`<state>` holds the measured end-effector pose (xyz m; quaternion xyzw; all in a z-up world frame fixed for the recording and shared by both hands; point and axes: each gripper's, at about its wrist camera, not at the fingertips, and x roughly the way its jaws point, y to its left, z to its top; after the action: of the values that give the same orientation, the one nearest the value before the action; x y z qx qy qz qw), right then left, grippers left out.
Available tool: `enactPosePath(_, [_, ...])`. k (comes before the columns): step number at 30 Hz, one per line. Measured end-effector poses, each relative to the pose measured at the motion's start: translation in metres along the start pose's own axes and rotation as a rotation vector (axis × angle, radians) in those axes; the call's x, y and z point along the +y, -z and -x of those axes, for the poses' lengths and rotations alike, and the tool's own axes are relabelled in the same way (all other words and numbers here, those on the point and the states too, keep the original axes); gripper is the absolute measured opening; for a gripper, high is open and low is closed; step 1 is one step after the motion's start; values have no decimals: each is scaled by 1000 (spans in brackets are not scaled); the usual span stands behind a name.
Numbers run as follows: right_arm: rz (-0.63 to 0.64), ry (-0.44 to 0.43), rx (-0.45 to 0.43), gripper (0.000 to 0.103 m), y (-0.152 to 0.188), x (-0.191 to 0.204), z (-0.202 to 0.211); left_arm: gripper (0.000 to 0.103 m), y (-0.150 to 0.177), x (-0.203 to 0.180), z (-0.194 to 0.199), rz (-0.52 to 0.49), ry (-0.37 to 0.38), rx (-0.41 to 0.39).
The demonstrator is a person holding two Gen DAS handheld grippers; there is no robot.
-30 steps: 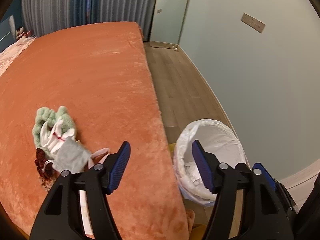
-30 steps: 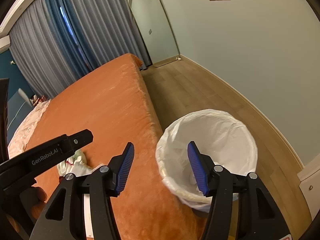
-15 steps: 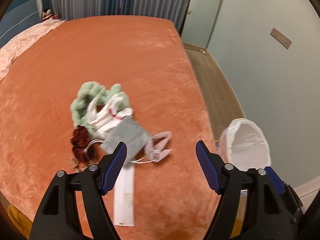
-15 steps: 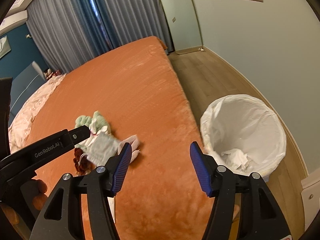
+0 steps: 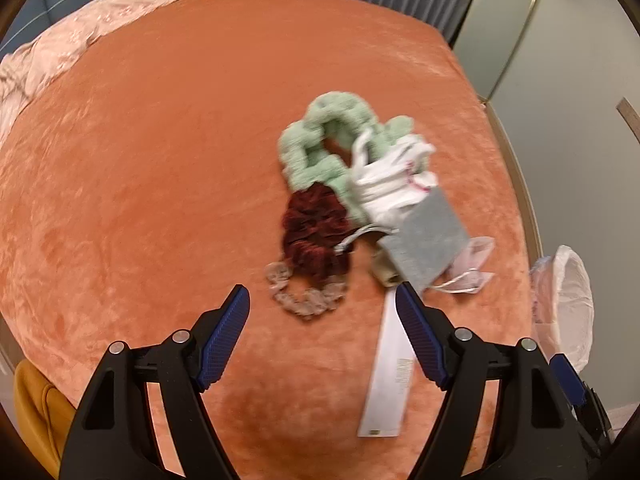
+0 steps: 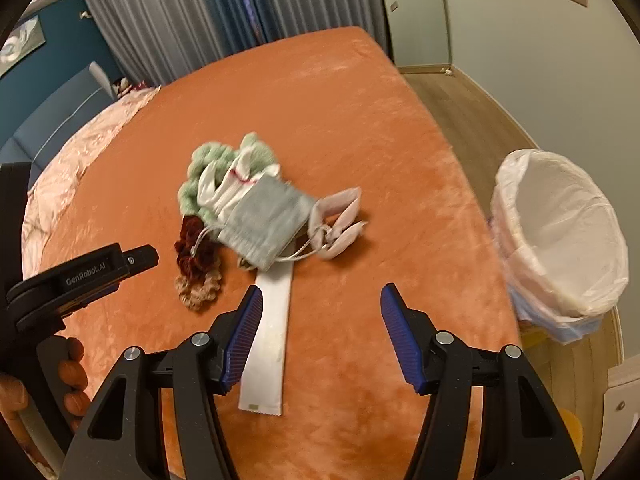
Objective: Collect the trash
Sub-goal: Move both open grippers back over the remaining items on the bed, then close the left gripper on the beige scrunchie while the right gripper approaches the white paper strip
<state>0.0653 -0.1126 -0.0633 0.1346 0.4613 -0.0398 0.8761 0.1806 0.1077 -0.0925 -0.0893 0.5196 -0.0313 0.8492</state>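
1. Orange plush bedcover (image 5: pixel 160 160) fills most of both views, with grey curtains (image 6: pixel 180 20) and a pale wall beyond it.
2. White-lined waste bin (image 6: pixel 560 232) stands on the wood floor just beside the bed's edge.
3. Trash pile lies mid-bed: green fluffy scrunchie (image 5: pixel 320 144), white plastic bag (image 5: pixel 392 184), grey pouch (image 5: pixel 428 236), dark red scrunchie (image 5: pixel 316 236), beige lace scrunchie (image 5: pixel 304 296) and a pale pink wrapper (image 6: pixel 340 220), mostly touching or overlapping.
4. Long white strip (image 6: pixel 268 340) lies flat, reaching from under the pouch toward me.
5. My left claw (image 5: pixel 322 322) has just been opening; jaws wide, nothing between them, above the cover near the lace scrunchie.
6. My right claw (image 6: pixel 320 320) stands open and empty, its left finger over the strip.
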Motion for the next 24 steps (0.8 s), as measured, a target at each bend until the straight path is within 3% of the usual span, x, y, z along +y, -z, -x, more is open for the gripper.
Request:
enactPosePath(8, [48, -14, 84, 59, 20, 32, -40, 71, 7, 36, -37, 59, -10, 87])
enactPosePath(17, [64, -3, 176, 60, 31, 47, -88, 65, 5, 44, -76, 79, 0, 164])
enactPosePath(24, [41, 14, 230, 59, 33, 50, -118, 37, 1, 43, -106, 63, 4, 219])
